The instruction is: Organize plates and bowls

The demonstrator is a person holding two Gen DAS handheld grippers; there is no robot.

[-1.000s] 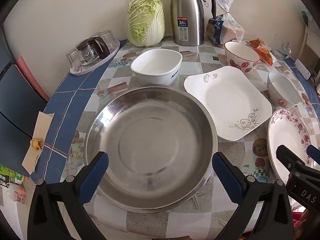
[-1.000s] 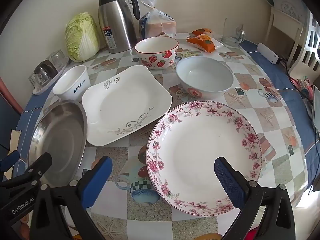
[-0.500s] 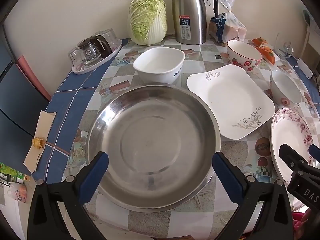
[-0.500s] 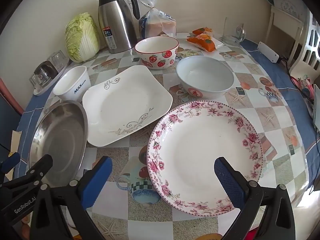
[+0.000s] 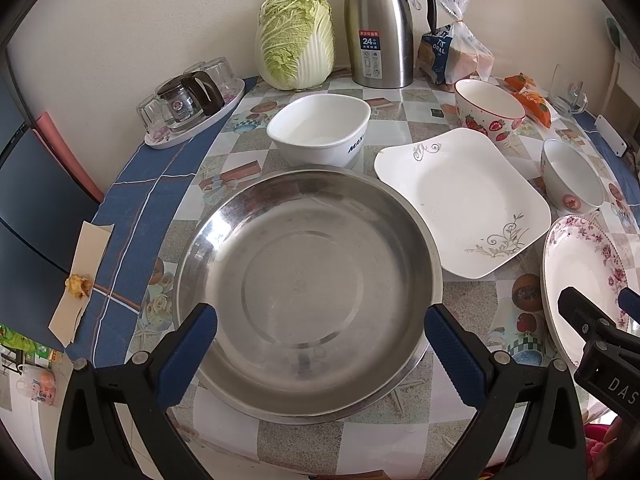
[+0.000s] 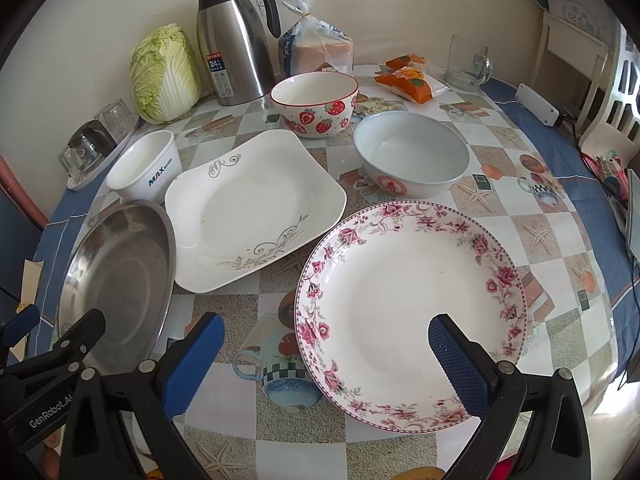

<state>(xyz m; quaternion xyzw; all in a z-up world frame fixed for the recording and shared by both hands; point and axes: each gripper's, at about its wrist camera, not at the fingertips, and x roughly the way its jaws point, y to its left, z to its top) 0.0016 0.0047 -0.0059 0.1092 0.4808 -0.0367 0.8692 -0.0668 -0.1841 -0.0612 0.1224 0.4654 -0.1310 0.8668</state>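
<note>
Left wrist: steel plate (image 5: 308, 292) between left tongs (image 5: 320, 350) (spread wide).

Round table (image 6: 496, 224) with a checkered, picture-printed cloth. Sitting on it: steel pan (image 5: 308, 292), square white plate (image 6: 248, 208), floral plate (image 6: 408, 312), white MAX bowl (image 5: 320, 128), strawberry bowl (image 6: 314, 102), and a pale bowl (image 6: 412, 158). Along the wall: cabbage (image 5: 296, 36), thermos (image 5: 378, 24), bagged bread (image 6: 316, 50), orange snack packs (image 6: 408, 78), tray of glasses (image 5: 188, 108).
</note>
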